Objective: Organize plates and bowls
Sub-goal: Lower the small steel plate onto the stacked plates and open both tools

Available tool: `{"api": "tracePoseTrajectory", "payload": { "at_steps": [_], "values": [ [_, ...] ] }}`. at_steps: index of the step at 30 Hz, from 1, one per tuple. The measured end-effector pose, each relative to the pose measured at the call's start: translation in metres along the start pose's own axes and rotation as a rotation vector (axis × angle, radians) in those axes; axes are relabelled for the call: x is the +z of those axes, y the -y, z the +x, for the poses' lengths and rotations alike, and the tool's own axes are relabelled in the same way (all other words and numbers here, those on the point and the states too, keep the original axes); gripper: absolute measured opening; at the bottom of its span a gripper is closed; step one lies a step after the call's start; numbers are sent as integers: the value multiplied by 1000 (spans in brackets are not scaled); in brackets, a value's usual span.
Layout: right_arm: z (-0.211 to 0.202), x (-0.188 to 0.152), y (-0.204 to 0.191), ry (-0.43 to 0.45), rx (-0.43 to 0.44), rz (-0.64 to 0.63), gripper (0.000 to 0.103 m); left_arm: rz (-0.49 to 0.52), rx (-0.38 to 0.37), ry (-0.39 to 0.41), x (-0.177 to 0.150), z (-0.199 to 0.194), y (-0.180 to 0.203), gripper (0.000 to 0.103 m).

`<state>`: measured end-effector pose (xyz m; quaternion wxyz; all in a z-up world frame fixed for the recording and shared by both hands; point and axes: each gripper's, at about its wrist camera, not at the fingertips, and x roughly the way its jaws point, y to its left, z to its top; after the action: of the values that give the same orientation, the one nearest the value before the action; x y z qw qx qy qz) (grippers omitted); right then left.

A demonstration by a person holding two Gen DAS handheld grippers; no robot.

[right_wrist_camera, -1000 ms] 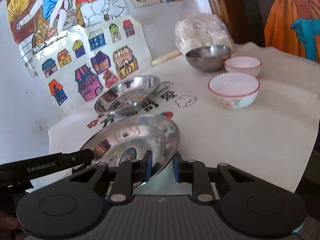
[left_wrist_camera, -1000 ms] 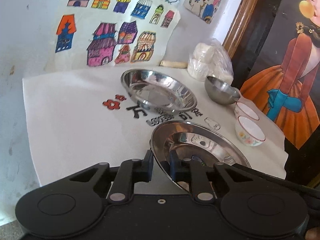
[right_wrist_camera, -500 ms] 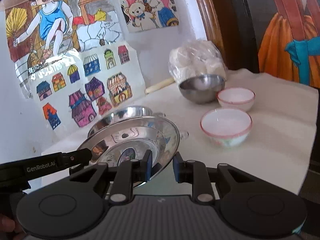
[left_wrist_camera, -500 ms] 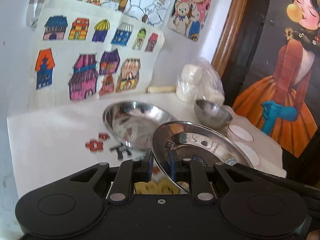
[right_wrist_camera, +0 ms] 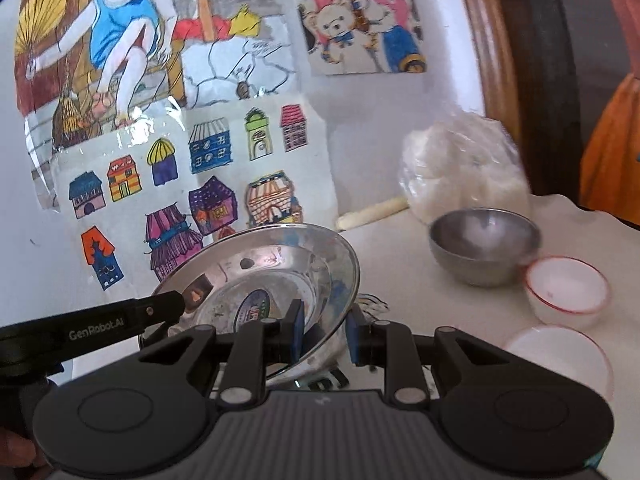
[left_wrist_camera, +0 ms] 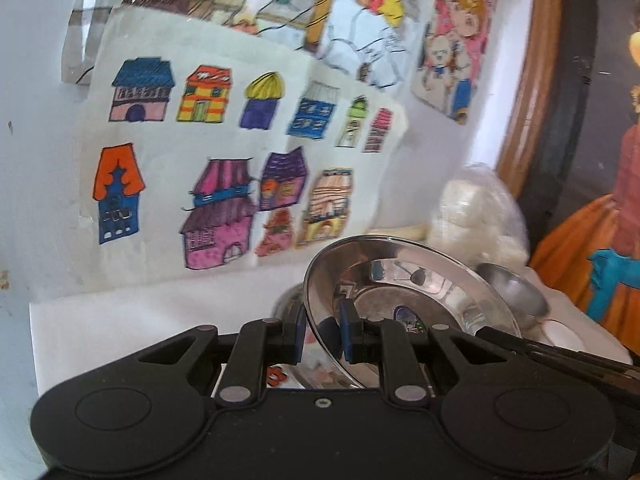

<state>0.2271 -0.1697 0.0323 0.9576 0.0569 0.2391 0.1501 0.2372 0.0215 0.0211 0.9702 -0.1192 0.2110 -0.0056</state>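
Observation:
A shiny steel plate is held up off the table, gripped on opposite rims by both grippers. My left gripper is shut on its left rim. My right gripper is shut on its right rim, where the plate tilts toward me. The second steel plate lies on the table below, mostly hidden behind the lifted one. A small steel bowl and two white red-rimmed bowls sit at the right.
A white cloth covers the table. A plastic bag of white stuff and a pale stick lie by the wall. Children's drawings hang on the wall; a framed painting stands at right.
Both grippers have lifted the steel plate off the table and carried it forward over the second plate, toward the wall. Both grips stayed shut on its rims.

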Motion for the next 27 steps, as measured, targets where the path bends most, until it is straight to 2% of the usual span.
{"api": "tracePoseTrajectory", "payload": {
  "at_steps": [9,27],
  "values": [
    [39,-7,-4,-56,-4,-12,26,2,46,-51,-4,29,-13,20],
    [48,-13,-9,-70,-38,-58,31,14,67,-85,-9,42,-11,21]
  ]
}}
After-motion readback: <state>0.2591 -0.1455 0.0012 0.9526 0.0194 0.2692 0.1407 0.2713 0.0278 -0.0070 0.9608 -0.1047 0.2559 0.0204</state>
